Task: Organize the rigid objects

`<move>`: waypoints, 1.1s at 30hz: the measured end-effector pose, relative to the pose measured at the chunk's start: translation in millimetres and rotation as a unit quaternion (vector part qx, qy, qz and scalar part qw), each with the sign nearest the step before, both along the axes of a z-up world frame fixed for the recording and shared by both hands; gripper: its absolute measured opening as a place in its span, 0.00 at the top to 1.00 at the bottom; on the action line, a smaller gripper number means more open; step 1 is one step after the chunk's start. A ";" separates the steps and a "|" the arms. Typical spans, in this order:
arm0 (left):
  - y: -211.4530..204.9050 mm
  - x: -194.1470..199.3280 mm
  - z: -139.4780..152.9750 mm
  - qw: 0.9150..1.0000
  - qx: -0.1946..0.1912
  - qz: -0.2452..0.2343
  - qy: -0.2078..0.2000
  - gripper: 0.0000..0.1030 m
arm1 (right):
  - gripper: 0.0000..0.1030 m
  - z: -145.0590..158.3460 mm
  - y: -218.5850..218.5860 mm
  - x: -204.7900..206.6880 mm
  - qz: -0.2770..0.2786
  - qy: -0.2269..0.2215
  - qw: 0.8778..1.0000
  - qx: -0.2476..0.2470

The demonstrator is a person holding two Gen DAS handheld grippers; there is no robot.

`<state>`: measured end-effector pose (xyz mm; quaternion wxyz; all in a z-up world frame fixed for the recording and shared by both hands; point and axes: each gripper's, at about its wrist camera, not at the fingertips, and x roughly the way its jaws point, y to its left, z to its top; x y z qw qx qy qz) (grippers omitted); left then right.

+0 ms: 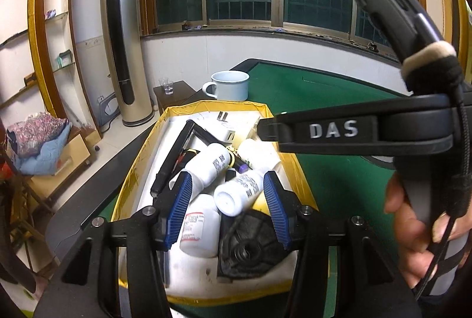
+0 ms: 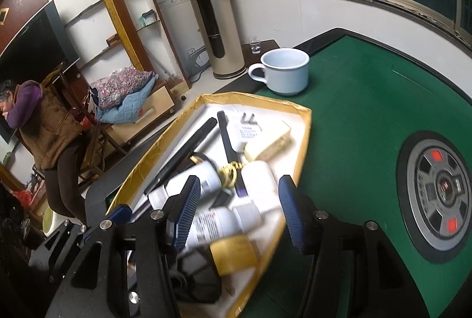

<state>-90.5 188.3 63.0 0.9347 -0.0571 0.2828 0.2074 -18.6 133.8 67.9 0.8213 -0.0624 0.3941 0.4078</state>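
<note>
Grippers hover open over the tray

Bottles (image 1: pixel 236 194) and other bits lie heaped in the yellow-rimmed tray (image 1: pixel 138 167) on the green table (image 2: pixel 354 99). Left gripper (image 1: pixel 227 205) and right gripper (image 2: pixel 236 211) both hang above it, jaws apart, gripping nothing. A mug (image 2: pixel 283 70) stands just beyond.

We note motion blur on the white plastic bottles (image 2: pixel 224 220) in the yellow-rimmed white tray (image 2: pixel 303 138); label print unreadable. The black ribbed round object (image 1: pixel 247 244) is partly hidden behind the gripper frame.
</note>
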 end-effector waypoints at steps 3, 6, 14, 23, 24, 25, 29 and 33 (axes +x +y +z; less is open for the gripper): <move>-4.0 -3.7 -0.2 1.000 0.009 0.001 0.001 0.52 | 0.51 -1.0 -13.3 -3.6 -0.006 0.002 1.000 0.007; -8.3 -8.4 -1.1 1.000 0.014 0.003 0.001 0.52 | 0.51 -2.8 -23.6 -9.1 -0.008 0.002 1.000 0.012; -13.5 -18.4 -4.4 1.000 0.025 0.010 0.000 0.52 | 0.51 -9.6 -44.5 -23.9 -0.010 0.001 1.000 0.018; -19.9 -24.2 -5.8 0.999 0.035 0.015 -0.002 0.52 | 0.51 -15.2 -61.5 -40.0 -0.010 0.001 1.000 0.021; -21.1 -25.2 -5.8 0.999 0.036 0.016 -0.003 0.52 | 0.51 -15.9 -62.6 -41.7 -0.009 0.001 1.000 0.020; -22.1 -26.5 -5.7 0.999 0.037 0.017 -0.004 0.52 | 0.51 -17.0 -63.8 -43.5 -0.008 0.001 1.000 0.019; -23.0 -30.5 -6.5 0.999 0.040 0.020 -0.005 0.52 | 0.50 -21.4 -70.4 -50.4 -0.007 0.004 1.000 0.021; -23.1 -35.1 -7.1 0.999 0.047 0.027 -0.009 0.52 | 0.50 -23.1 -76.6 -55.3 -0.005 0.007 1.000 0.024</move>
